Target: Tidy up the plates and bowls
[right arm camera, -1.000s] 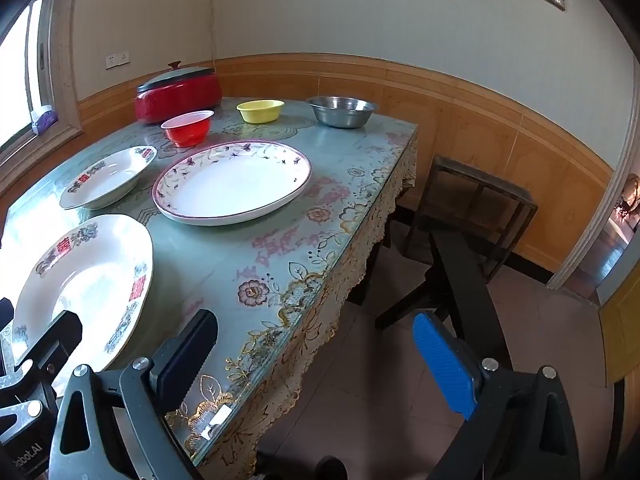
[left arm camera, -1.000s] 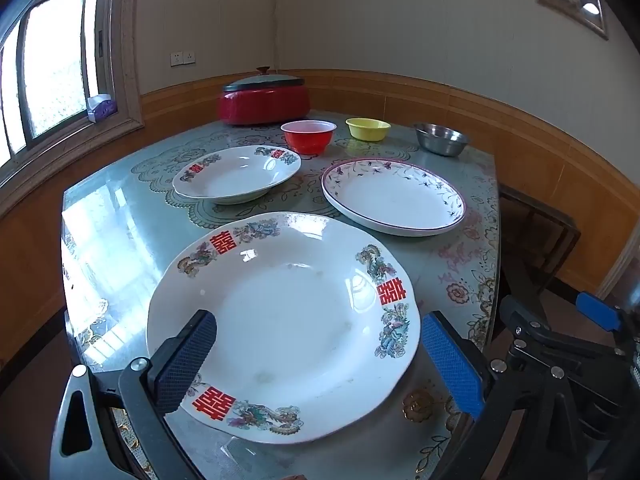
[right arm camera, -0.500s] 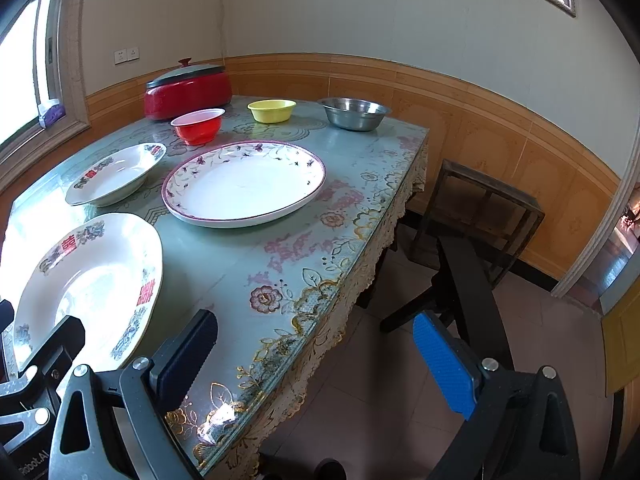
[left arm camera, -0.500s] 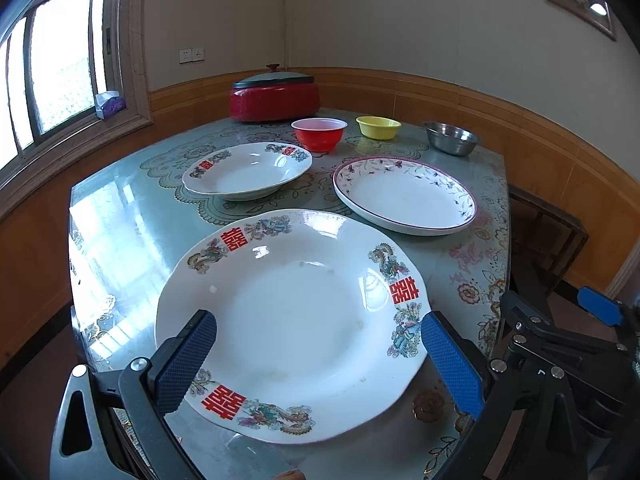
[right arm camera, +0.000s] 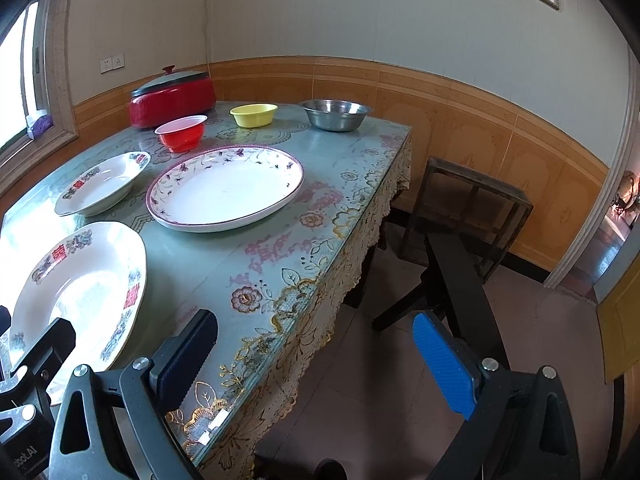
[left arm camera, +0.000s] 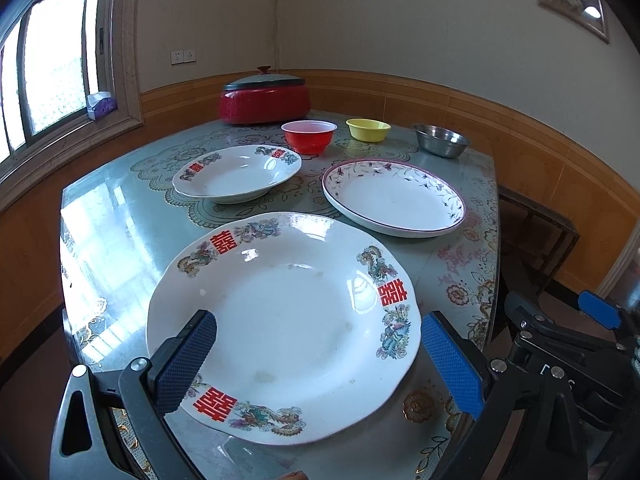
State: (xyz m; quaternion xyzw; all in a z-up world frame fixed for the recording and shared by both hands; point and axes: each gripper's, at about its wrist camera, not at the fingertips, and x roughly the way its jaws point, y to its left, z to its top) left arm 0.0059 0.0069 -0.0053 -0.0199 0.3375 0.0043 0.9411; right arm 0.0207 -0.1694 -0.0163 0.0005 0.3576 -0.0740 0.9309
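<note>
A large white plate with red characters (left arm camera: 288, 320) (right arm camera: 76, 284) lies at the table's near edge. My left gripper (left arm camera: 318, 364) hovers open over its near rim, fingers wide on either side. Beyond it sit a smaller matching deep plate (left arm camera: 238, 172) (right arm camera: 102, 188) and a floral-rimmed plate (left arm camera: 394, 198) (right arm camera: 226, 190). Farther back stand a red bowl (left arm camera: 309, 136) (right arm camera: 182, 132), a yellow bowl (left arm camera: 368, 129) (right arm camera: 254, 115) and a steel bowl (left arm camera: 441, 140) (right arm camera: 335, 114). My right gripper (right arm camera: 316, 364) is open, empty, off the table's right corner above the floor.
A red lidded cooker (left arm camera: 265, 98) (right arm camera: 172, 96) stands at the back of the table (right arm camera: 352, 184). A dark wooden stool (right arm camera: 468, 208) sits on the floor to the right. A window with a tissue box (left arm camera: 101, 105) is at left.
Both grippers have drawn back and risen slightly, so the table and dishes sit a little farther ahead. Jaws stay open; no dish has moved.
</note>
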